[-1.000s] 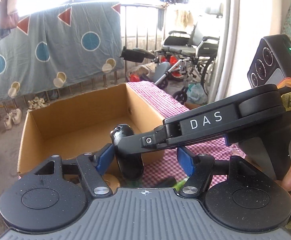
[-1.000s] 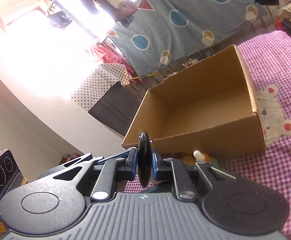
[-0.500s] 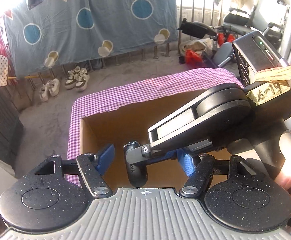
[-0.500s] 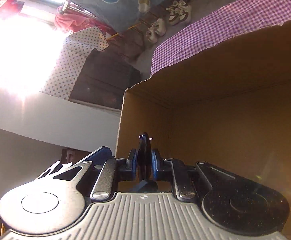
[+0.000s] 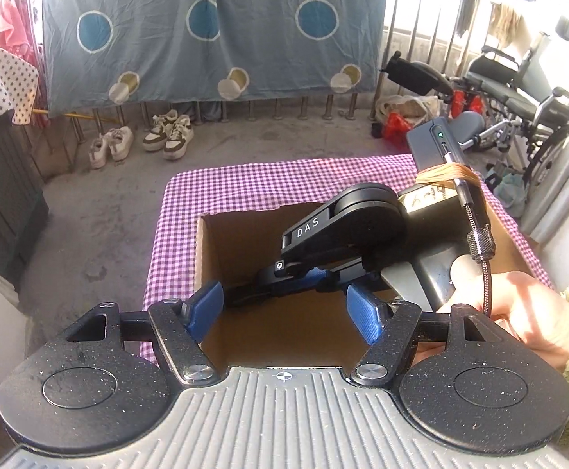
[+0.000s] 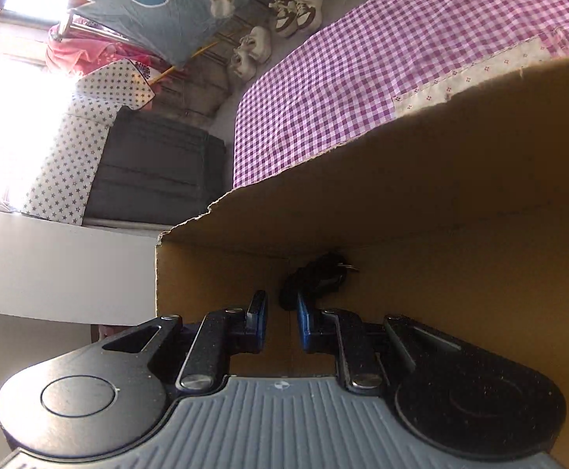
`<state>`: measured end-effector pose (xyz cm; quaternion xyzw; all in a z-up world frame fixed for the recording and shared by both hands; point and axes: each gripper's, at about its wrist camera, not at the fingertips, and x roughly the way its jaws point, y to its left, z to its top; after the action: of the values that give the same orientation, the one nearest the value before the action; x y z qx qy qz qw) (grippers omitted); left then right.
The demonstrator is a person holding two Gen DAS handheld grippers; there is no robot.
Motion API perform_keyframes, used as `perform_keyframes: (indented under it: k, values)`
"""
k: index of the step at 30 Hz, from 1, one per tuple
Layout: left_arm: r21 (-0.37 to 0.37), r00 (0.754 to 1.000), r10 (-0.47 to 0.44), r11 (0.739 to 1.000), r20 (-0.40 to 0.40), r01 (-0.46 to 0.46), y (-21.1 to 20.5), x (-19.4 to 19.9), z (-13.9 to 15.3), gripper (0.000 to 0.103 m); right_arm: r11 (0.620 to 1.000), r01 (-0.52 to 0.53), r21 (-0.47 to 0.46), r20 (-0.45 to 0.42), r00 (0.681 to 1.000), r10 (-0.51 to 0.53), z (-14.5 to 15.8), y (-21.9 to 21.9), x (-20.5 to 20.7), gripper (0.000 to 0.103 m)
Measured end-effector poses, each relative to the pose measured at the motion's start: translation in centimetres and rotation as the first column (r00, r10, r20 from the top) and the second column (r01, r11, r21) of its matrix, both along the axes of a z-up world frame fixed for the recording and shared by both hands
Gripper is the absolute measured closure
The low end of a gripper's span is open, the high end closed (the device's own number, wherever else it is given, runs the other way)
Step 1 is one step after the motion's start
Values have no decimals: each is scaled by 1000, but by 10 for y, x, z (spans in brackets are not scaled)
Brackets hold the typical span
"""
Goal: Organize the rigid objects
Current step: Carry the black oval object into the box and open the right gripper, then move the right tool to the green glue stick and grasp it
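Observation:
A cardboard box [image 5: 202, 258] stands on the purple checked cloth [image 5: 245, 187]. My right gripper [image 5: 280, 273], held by a person's hand [image 5: 519, 305], reaches down into it. In the right wrist view the right gripper [image 6: 281, 305] has its blue pads [image 6: 259, 312] only a narrow gap apart, with bare cardboard showing between them. A black oblong object with a small metal ring [image 6: 315, 279] lies in the box's far corner, just past the fingertips; it shows as a dark shape [image 5: 245, 298] in the left wrist view. My left gripper [image 5: 284, 308] hovers open over the box's near side, holding nothing.
The box wall [image 6: 441, 234] rises close on the right gripper's right. Beyond the cloth's far edge the floor holds pairs of shoes [image 5: 144, 140], a wheelchair [image 5: 519, 90] and a hanging blue sheet [image 5: 206, 31]. A dark cabinet [image 6: 155, 172] stands left of the table.
The right gripper sank deeper into the box, and the black object that it clamped now lies in the corner ahead of its pads. The left gripper swung over the box and stayed open.

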<state>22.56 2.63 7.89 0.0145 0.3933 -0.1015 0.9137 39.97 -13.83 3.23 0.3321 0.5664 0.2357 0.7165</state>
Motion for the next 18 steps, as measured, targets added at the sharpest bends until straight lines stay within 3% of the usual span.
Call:
perform_keyframes:
  k: [9, 14, 18]
  values:
    - [-59, 995, -37, 997, 89, 42, 1, -50, 38, 29, 989, -10, 145, 134, 991, -9, 72, -56, -68, 85]
    - [-107, 987, -94, 988, 130, 109, -11, -95, 52, 26, 960, -12, 279, 227, 972, -54, 109, -114, -141, 84]
    - [-117, 980, -150, 979, 129, 165, -29, -123, 45, 24, 939, 13, 345, 271, 956, -113, 111, -167, -208, 84]
